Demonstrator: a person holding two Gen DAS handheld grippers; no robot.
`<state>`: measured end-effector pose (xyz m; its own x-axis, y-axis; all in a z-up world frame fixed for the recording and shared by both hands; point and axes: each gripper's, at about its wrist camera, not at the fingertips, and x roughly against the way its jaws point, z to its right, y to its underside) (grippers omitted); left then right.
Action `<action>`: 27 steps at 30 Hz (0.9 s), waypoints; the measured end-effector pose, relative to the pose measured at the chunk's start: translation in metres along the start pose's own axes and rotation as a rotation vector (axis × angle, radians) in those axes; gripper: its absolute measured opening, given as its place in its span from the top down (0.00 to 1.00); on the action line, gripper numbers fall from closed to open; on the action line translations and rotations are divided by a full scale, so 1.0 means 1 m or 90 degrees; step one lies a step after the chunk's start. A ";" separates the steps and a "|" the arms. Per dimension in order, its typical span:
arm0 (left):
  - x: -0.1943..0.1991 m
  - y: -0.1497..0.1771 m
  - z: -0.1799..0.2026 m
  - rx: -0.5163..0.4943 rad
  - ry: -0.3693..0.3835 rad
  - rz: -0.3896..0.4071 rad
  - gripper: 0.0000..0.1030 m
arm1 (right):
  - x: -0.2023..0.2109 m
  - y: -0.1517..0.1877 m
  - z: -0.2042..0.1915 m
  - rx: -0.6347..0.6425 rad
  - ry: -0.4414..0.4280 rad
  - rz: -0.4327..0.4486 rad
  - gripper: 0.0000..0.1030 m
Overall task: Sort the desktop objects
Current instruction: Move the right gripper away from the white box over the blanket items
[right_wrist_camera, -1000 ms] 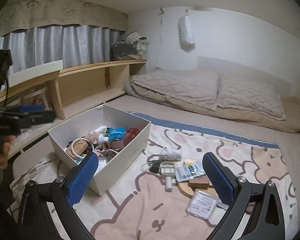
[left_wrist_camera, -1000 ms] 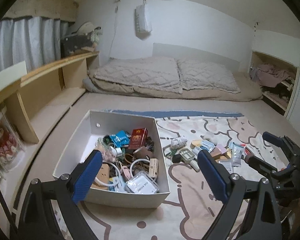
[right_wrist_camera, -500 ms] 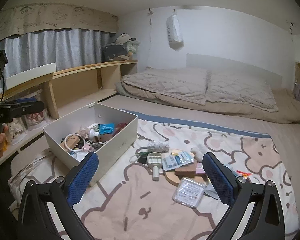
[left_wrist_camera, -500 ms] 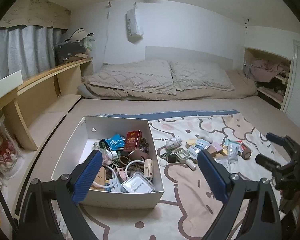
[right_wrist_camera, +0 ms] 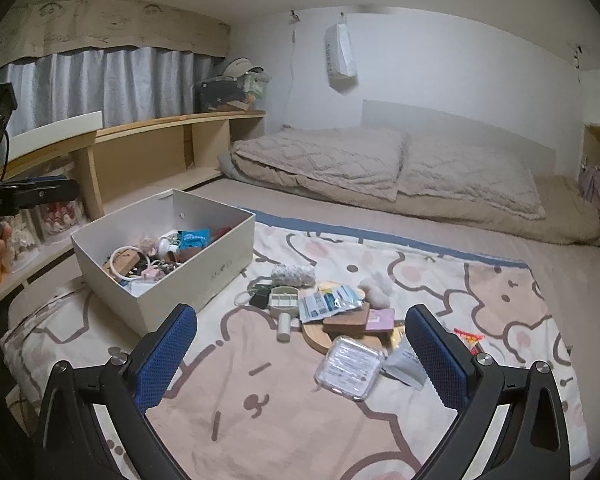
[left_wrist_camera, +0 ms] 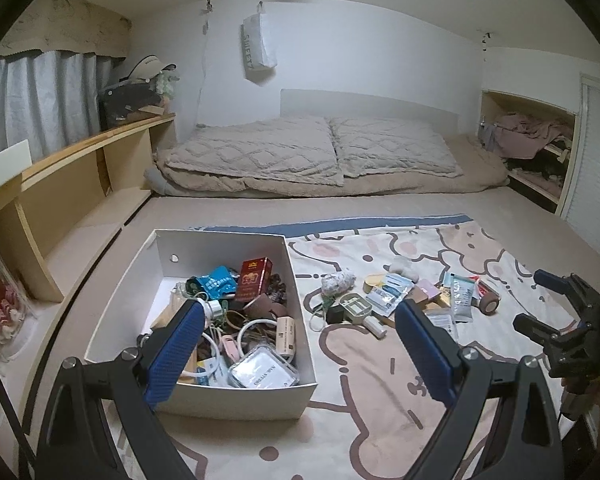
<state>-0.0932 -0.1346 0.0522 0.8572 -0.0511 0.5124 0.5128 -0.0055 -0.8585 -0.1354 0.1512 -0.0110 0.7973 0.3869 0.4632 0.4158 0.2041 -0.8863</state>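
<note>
1. We see the left gripper (left_wrist_camera: 296,344) spread wide with nothing between its blue-padded fingers (left_wrist_camera: 176,350), raised above the blanket.
2. Under and just beyond its left finger sits the white box (left_wrist_camera: 236,400), whose near wall lies between the two fingers in the left wrist view.
3. Inside the box we make out a red carton (left_wrist_camera: 254,278), a blue packet (left_wrist_camera: 213,282), a white cable loop (left_wrist_camera: 256,330) and a clear plastic case (left_wrist_camera: 262,372), all jumbled together.
4. The right gripper (right_wrist_camera: 300,354) is likewise wide apart and empty, hanging over the cartoon-print blanket (right_wrist_camera: 260,408).
5. Between its fingers, closer to the right one, lies a second clear case (right_wrist_camera: 348,366), touching a white sachet (right_wrist_camera: 404,364) beside it.
6. Farther out lies the loose pile: a round wooden board (right_wrist_camera: 320,338) under a brown block (right_wrist_camera: 346,320), a foil packet (right_wrist_camera: 328,302), a beige compartment tray (right_wrist_camera: 284,300), and a small white tube (right_wrist_camera: 284,326).
7. The pile lies just right of the box, apart from it.
8. Beyond the blanket, we see a quilted bed (right_wrist_camera: 400,168) against the far wall and a wooden shelf (right_wrist_camera: 140,148) along the left.
</note>
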 end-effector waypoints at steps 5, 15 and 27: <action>-0.011 0.002 0.010 -0.012 0.009 -0.012 0.06 | -0.006 0.013 0.012 -0.014 0.006 -0.017 0.00; -0.039 0.005 0.044 -0.068 0.043 -0.048 0.06 | -0.028 0.047 0.043 -0.060 0.024 -0.077 0.00; -0.079 0.009 0.096 -0.137 0.100 -0.103 0.06 | -0.050 0.071 0.072 -0.096 0.040 -0.133 0.00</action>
<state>-0.1515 -0.0348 0.0061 0.7387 -0.1858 0.6479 0.6063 -0.2365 -0.7592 -0.1768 0.2110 -0.0973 0.7108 0.2928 0.6396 0.6312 0.1359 -0.7636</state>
